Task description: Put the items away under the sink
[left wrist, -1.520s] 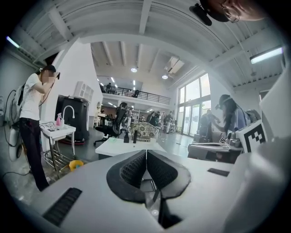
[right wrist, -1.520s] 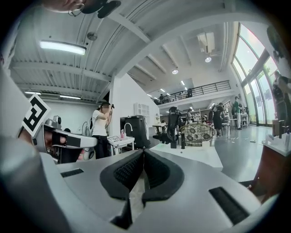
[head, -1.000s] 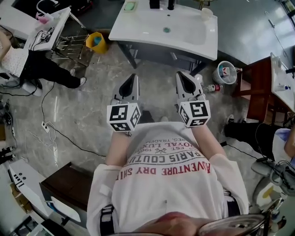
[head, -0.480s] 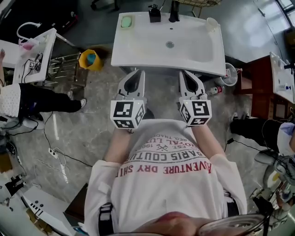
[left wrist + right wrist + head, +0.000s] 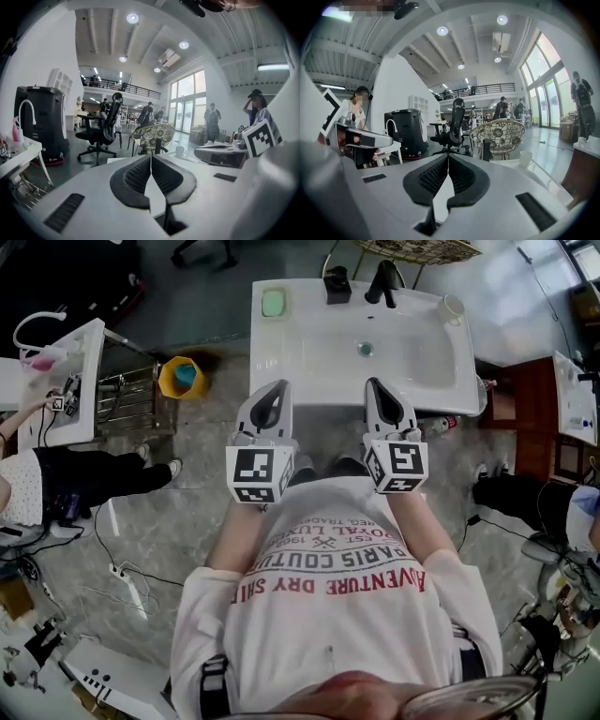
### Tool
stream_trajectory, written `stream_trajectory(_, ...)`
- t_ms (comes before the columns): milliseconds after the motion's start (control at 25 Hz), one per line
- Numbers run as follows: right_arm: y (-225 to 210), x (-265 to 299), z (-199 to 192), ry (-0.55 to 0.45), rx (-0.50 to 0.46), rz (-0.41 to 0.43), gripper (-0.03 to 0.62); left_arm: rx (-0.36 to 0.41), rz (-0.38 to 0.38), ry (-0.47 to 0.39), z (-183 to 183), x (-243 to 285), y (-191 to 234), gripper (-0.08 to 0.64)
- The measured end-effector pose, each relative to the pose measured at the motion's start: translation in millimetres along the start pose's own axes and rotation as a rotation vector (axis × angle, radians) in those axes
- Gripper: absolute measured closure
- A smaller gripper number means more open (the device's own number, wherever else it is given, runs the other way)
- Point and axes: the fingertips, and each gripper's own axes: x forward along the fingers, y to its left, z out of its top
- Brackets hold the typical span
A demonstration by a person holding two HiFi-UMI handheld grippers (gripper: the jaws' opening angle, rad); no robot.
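The left gripper (image 5: 272, 392) and the right gripper (image 5: 382, 387) are held side by side. Each has its jaws pressed together, with nothing between them. Their tips lie at the front edge of the white sink (image 5: 309, 352). On the sink's rim there are a green soap dish (image 5: 273, 303) at the back left, a black faucet (image 5: 382, 282) at the back, and a white cup (image 5: 454, 306) at the right corner. A yellow bin (image 5: 180, 377) stands on the floor, left of the sink.

Bright, even indoor light: round ceiling lamps (image 5: 132, 18) glow overhead and tall windows (image 5: 187, 101) admit daylight. The white sink (image 5: 309, 343) shines without harsh glare. Both gripper views bulge fisheye-fashion (black vignette at the corners), and the nearest surfaces look soft.
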Motion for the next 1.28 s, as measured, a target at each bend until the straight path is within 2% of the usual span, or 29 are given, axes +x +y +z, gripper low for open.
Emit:
stream_trajectory(240,-11,51,-7,0.032,0.005,-0.001,0.568,-0.050,0.030,0.037,-10,35,31,0.532)
stream_trajectory(520,-34,128,-19,0.075,0.015,0.021,0.568,-0.102,0.038,0.083,-12,102,63,0.532)
stream_trajectory(800,-61,198,-40,0.127,0.022,0.033,0.566,-0.118,0.076,0.109,-26,167,87,0.532)
stream_trajectory(840,-64,206,-47,0.138,0.030,0.033,0.552,-0.123,0.086,0.108,-29,174,89,0.534)
stream_trajectory(880,-67,215,-54,0.150,0.039,0.037,0.484,-0.129,0.094,0.108,-32,181,92,0.532)
stream_trajectory(920,-68,225,-60,0.161,0.048,0.041,0.388,-0.134,0.100,0.111,-36,188,95,0.532)
stream_trajectory(1040,-78,253,-75,0.167,0.052,0.023,0.325,-0.141,0.104,0.132,-47,206,101,0.532)
stream_trajectory(1200,-99,287,-86,0.124,0.030,-0.045,0.222,-0.134,0.112,0.171,-62,222,107,0.532)
stream_trajectory(1280,-104,304,-90,0.115,0.025,-0.059,0.206,-0.142,0.115,0.190,-70,230,109,0.532)
